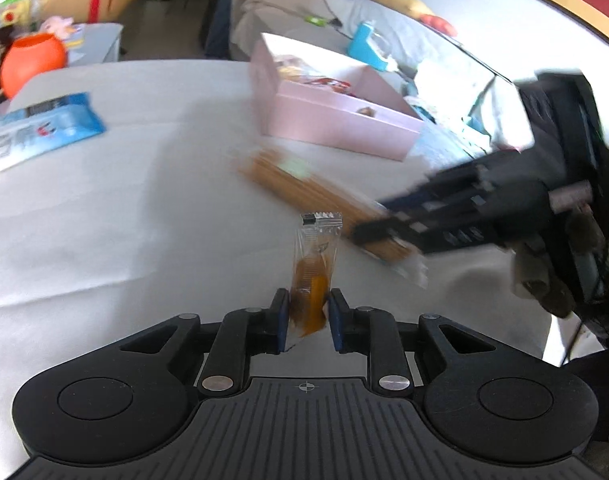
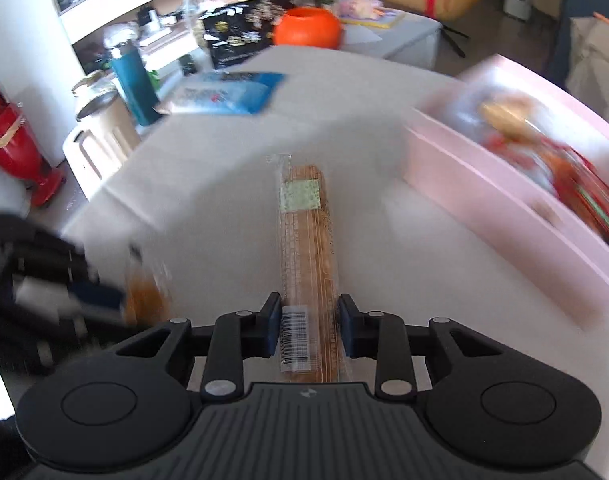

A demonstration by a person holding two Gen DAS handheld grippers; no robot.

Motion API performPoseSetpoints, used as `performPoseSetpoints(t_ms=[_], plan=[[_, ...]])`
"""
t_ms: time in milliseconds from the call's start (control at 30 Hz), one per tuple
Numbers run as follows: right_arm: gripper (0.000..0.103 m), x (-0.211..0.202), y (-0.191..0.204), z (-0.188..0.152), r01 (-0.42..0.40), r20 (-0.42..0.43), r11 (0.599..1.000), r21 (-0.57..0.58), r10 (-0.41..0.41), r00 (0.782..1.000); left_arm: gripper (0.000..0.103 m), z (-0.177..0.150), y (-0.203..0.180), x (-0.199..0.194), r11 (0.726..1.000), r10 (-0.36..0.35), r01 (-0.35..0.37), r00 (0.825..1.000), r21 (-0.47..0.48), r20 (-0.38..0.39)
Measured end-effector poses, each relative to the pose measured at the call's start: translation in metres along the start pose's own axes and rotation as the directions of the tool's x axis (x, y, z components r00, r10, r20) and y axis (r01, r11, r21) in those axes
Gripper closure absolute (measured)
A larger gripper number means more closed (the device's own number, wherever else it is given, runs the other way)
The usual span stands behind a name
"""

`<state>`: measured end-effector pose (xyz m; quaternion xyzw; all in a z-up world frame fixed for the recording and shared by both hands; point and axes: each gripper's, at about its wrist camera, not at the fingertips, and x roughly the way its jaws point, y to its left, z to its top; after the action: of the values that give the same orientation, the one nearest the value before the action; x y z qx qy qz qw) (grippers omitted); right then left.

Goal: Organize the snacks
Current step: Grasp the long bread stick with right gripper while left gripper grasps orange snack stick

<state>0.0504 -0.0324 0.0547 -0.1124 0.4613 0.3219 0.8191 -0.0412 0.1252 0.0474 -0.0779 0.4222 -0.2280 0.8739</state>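
Both loaded for the pink box [image 1: 336,120] at upper right of the tabletop [image 1: 104,200]: left claw [image 1: 307,314] pinched on a small orange sachet [image 1: 312,276], right claw [image 2: 309,330] clamped around a long biscuit pack [image 2: 308,256], lengthwise for easy dropping in.

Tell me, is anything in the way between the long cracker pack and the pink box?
Nothing visible is. The right gripper holds the long cracker pack, and only bare white tablecloth shows between it and the pink box. The box is blurred, though.
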Motion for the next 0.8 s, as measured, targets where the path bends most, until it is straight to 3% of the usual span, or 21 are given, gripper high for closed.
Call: performPoseSetpoints(t_ms=[267,333,400,500,533,600,733,800], plan=[[0.072,-0.041,-0.029,-0.064,0.061,0.019,0.996,0.068,-0.062,0.998,0.077,0.020,-0.005,0.034,0.995,0.095,-0.094,0.995,0.015,-0.036],[0.067,-0.040,-0.030,-0.067,0.070,0.030,0.995,0.073,-0.072,0.997,0.075,0.024,-0.004,0.040,0.994,0.113,-0.113,0.993,0.007,-0.038],[0.054,-0.036,-0.033,-0.066,0.087,0.044,0.992,0.086,-0.091,0.995,0.075,0.026,-0.005,0.044,0.991,0.135,-0.134,0.990,0.006,-0.037],[0.052,-0.026,-0.036,-0.060,0.108,0.079,0.989,0.100,-0.117,0.990,0.076,0.031,-0.008,0.047,0.986,0.164,-0.162,0.985,0.034,-0.047],[0.053,-0.021,-0.035,-0.057,0.106,0.082,0.989,0.099,-0.114,0.990,0.076,0.031,-0.011,0.048,0.984,0.171,-0.169,0.984,0.055,-0.052],[0.072,-0.018,-0.028,-0.055,0.106,0.088,0.993,0.059,-0.111,0.990,0.078,0.030,-0.021,0.047,0.982,0.166,-0.159,0.984,0.102,-0.065],[0.076,-0.038,-0.021,-0.060,0.065,0.124,0.998,0.019,-0.067,0.990,0.079,0.028,-0.041,0.037,0.978,0.149,-0.138,0.987,0.155,-0.062],[0.089,-0.055,-0.024,-0.062,0.054,0.153,0.998,0.039,-0.059,0.986,0.079,0.032,-0.051,0.028,0.977,0.130,-0.121,0.991,0.176,-0.041]])
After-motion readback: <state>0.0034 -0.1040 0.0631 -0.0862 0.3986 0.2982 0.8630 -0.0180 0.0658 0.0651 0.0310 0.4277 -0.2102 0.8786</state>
